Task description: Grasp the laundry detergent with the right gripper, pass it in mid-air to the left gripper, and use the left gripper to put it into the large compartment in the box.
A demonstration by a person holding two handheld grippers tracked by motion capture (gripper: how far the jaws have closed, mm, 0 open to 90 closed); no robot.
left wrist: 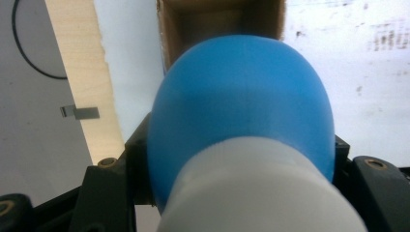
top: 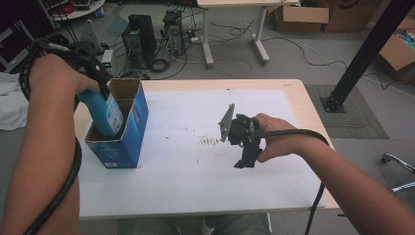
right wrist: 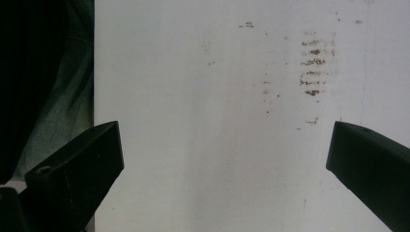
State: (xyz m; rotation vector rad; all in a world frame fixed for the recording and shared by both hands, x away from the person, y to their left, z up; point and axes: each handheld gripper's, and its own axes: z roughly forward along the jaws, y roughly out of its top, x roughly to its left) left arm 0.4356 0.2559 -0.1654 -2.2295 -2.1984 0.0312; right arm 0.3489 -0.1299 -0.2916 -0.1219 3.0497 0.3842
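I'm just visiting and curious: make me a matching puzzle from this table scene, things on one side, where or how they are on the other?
Things:
1. blue bottle
2. blue carton
3. right claw
4. brown smudges

States:
A. open, holding nothing, above the white sheet
B. marks on the white sheet near the table's middle
C. gripped by the left claw, partly down in the box
D. standing open-topped at the table's left side

Pairs: 1-C, 2-D, 3-A, 4-B
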